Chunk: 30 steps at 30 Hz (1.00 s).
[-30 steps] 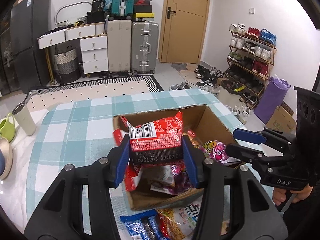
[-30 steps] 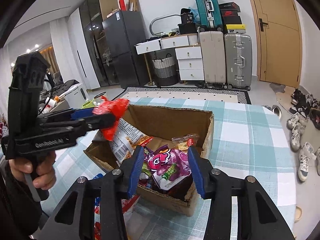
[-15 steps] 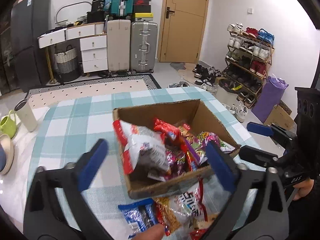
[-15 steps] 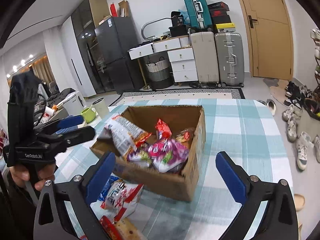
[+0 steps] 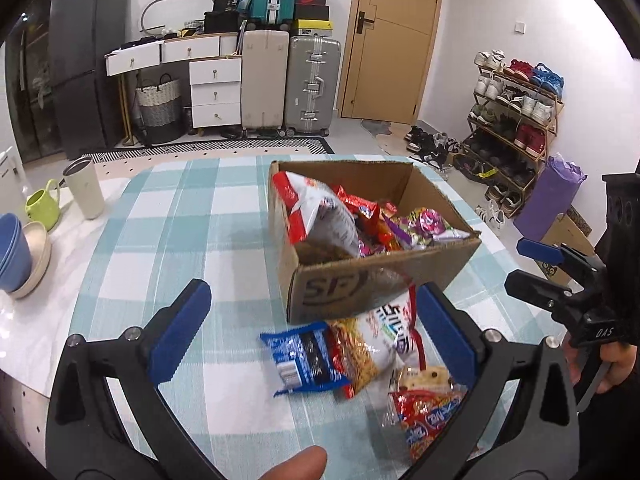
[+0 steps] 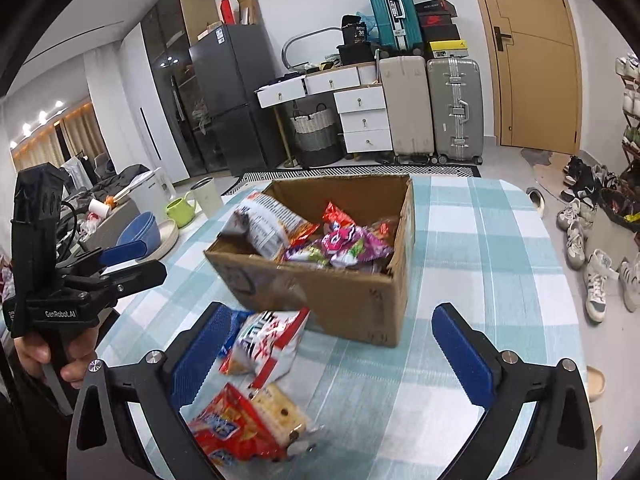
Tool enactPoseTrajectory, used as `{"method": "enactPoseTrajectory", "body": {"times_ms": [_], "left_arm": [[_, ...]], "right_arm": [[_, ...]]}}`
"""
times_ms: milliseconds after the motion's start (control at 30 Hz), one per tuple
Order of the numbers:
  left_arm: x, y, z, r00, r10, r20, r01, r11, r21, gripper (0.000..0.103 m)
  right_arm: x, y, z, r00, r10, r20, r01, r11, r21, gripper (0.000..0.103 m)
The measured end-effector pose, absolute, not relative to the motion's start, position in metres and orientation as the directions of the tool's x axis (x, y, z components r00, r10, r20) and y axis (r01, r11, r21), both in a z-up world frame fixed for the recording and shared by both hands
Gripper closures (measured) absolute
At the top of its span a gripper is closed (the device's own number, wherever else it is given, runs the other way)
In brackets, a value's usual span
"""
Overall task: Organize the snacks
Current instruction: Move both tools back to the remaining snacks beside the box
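Blue-padded fingers point(image 5: 180, 330) spread, angled downward

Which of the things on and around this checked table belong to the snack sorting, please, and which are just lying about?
Part of the job:
- brown cardboard box half full of snack packets
- blue biscuit packet on the cloth
- white and red noodle bag
- red cracker packet

Just lying about:
- lime green mug
- cream tumbler
- stacked blue bowls

Matt brown cardboard box point(image 5: 384, 288); glossy plastic snack packets point(image 6: 264, 344); woven checked tablecloth point(image 5: 168, 240).
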<state>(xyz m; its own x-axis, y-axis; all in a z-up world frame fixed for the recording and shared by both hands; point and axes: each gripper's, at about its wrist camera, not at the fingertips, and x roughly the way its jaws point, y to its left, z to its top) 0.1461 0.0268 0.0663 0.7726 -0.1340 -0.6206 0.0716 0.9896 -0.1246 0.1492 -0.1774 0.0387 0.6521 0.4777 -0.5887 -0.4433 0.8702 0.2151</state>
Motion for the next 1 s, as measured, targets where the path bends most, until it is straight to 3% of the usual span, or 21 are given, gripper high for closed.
{"method": "enactPoseTrajectory", "body": {"times_ms": [1000], "left_arm": [[0.075, -0.008, 0.021, 0.720, -0.173, -0.672, 0.113, 0.985, -0.133, 0.001]], "right_arm": [[0.100, -0.190, 0.005, 0.646, 0.445, -0.620, -0.411, 0.887, 0.208, 0.001]]}}
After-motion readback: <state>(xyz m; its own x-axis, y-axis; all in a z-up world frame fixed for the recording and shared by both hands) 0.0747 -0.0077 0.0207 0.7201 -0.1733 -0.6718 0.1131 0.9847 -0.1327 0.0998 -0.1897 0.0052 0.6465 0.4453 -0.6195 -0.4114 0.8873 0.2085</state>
